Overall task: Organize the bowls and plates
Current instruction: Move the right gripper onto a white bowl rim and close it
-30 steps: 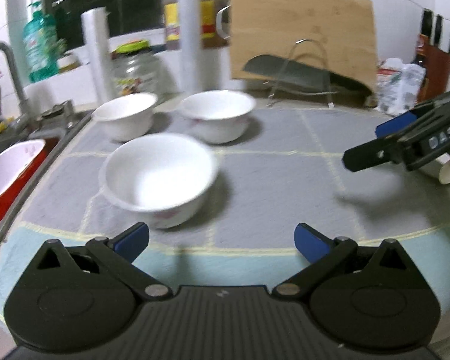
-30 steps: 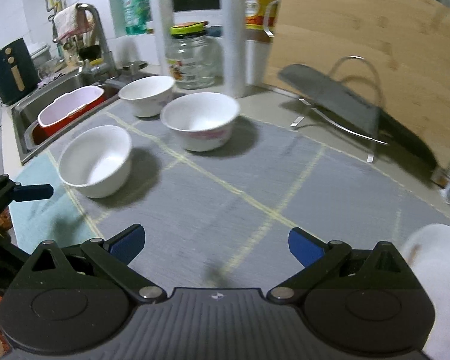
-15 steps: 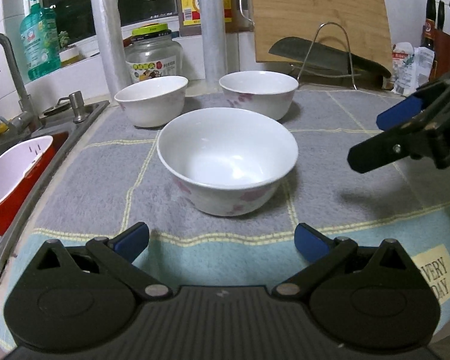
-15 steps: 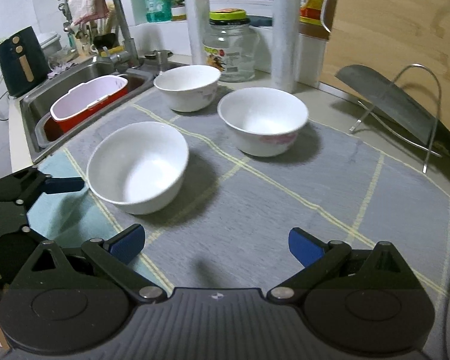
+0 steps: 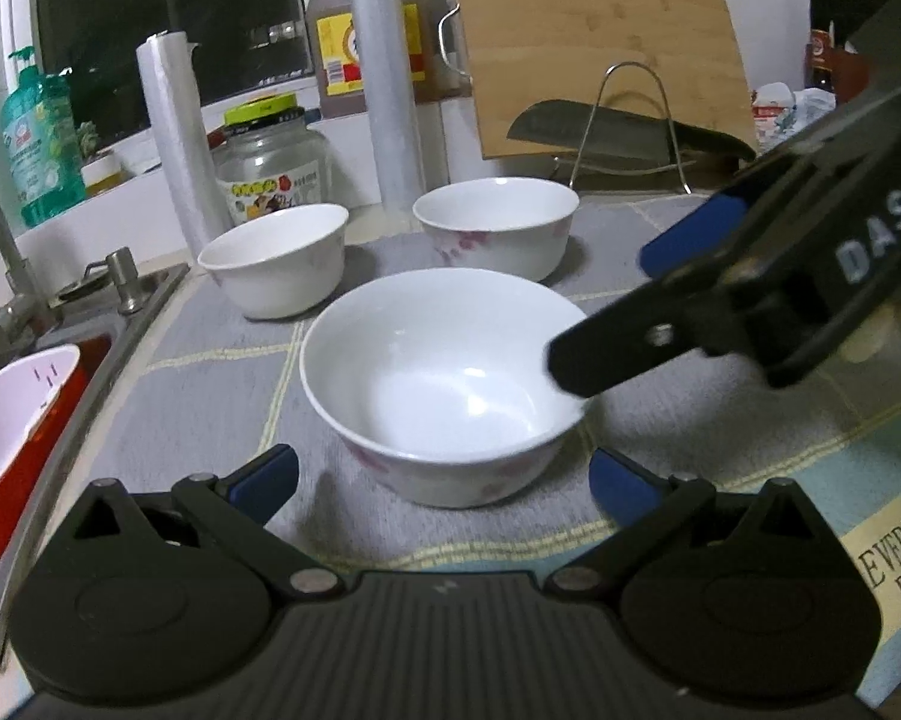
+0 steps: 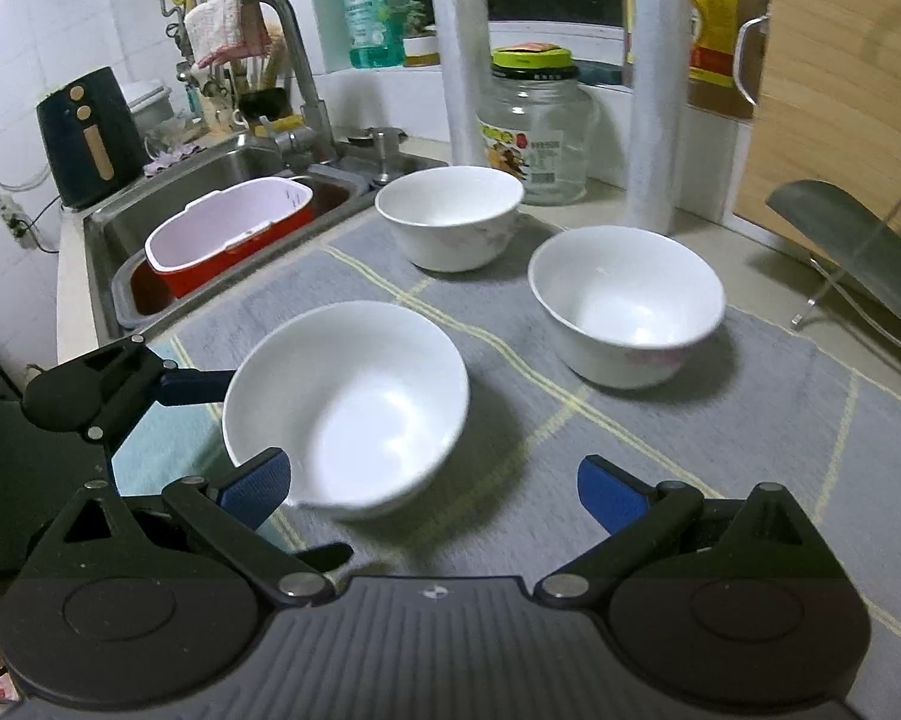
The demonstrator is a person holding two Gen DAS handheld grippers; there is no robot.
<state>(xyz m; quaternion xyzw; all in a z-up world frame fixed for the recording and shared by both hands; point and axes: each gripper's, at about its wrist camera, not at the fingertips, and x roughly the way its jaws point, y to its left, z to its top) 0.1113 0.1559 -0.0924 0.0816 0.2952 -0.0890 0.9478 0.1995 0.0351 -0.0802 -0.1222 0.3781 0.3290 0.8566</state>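
Three white bowls stand on a grey mat [image 5: 210, 384]. The nearest bowl [image 5: 444, 378] sits just ahead of my open left gripper [image 5: 444, 480]. It also shows in the right wrist view [image 6: 354, 402], right in front of my open right gripper [image 6: 432, 489], whose left finger [image 6: 252, 483] is at its rim. In the left wrist view the right gripper's finger [image 5: 660, 342] reaches over the bowl's right rim. The other two bowls stand behind, one at the left [image 5: 276, 258] and one at the right [image 5: 498, 228].
A sink [image 6: 222, 180] with a red and white basin [image 6: 228, 234] lies left of the mat. A glass jar [image 6: 534, 132], film rolls [image 6: 459, 60], bottles, a wooden board [image 5: 594, 42] and a wire rack with a cleaver [image 5: 624, 132] line the back.
Both grippers have moved in on the nearest bowl. The right gripper came leftward and now reaches its rim. The bowls have not moved.
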